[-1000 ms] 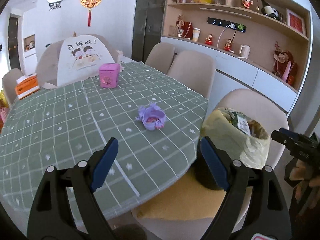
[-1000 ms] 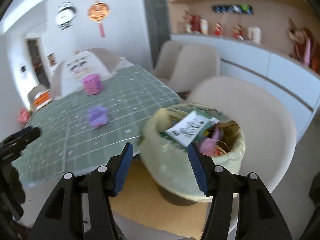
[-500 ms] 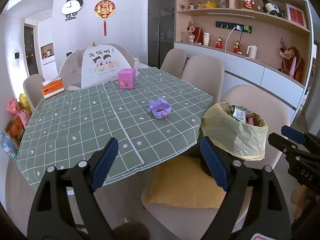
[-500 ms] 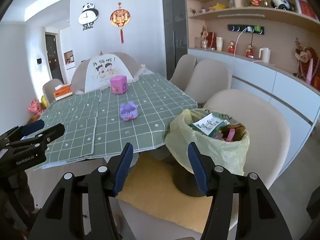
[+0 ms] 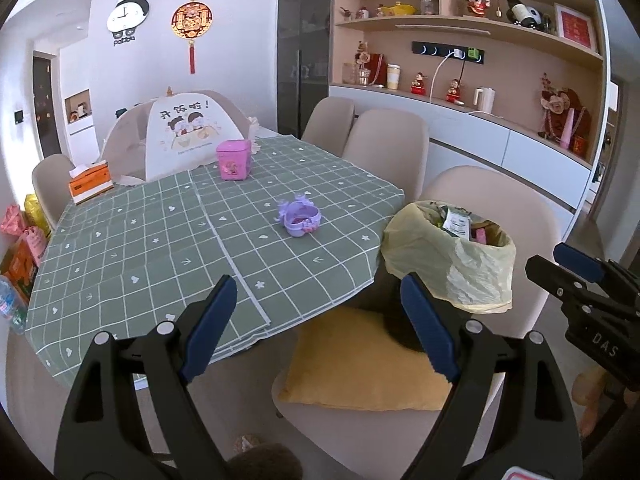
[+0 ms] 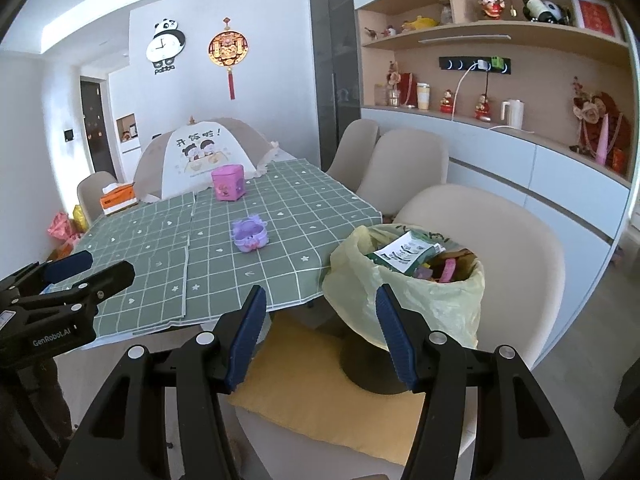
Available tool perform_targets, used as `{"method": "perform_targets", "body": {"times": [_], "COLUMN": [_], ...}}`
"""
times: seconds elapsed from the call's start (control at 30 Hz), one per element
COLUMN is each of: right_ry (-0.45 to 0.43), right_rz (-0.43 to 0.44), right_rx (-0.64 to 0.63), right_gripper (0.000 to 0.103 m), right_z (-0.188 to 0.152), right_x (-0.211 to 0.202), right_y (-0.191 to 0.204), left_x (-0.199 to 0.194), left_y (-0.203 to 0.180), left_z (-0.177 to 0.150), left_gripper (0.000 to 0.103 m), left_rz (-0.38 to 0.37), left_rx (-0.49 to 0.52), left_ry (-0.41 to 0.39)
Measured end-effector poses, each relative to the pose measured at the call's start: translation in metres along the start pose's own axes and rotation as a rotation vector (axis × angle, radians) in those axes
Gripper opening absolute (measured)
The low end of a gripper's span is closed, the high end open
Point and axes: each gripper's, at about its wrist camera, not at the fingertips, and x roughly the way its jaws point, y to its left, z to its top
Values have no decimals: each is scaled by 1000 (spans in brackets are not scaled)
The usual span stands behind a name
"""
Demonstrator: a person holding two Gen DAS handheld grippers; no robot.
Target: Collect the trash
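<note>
A trash bin with a yellow liner [image 5: 450,252] stands on a beige chair beside the table; it holds wrappers and packets [image 6: 404,251]. It also shows in the right wrist view [image 6: 404,292]. A small purple dish [image 5: 301,219] with bits inside sits on the green checked tablecloth [image 5: 160,240]; it also shows in the right wrist view [image 6: 249,235]. My left gripper [image 5: 318,316] is open and empty, held back from the table's near edge. My right gripper [image 6: 322,328] is open and empty, in front of the bin.
A pink tin [image 5: 234,159], an orange tissue box [image 5: 90,181] and a mesh food cover [image 5: 182,136] stand at the table's far side. Beige chairs [image 5: 384,148] line the right side. A yellow cushion [image 5: 360,364] lies on the near chair. Cabinets and shelves [image 5: 500,128] run along the right.
Both grippers have pulled back and up from the table and the bin, so the whole table now shows. Both stay open and empty.
</note>
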Motion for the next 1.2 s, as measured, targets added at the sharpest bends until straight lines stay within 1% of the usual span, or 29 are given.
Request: {"method": "perform_targets", "body": {"times": [0.53,1.2], "right_ry": [-11,-20], "right_rz": [-16,-25], "right_rx": [16,32], "right_gripper": [54,54], "right_z": [-1,-3], "right_x": [-5,-11], "right_y": [-6,-8], "left_x": [-1,-7], "left_y": [-9,-6], "left_z": [1,2], "left_gripper": [80,80], "left_rz": [-23,-29], "left_rx": [17,15], "left_ry": [0,-7]}}
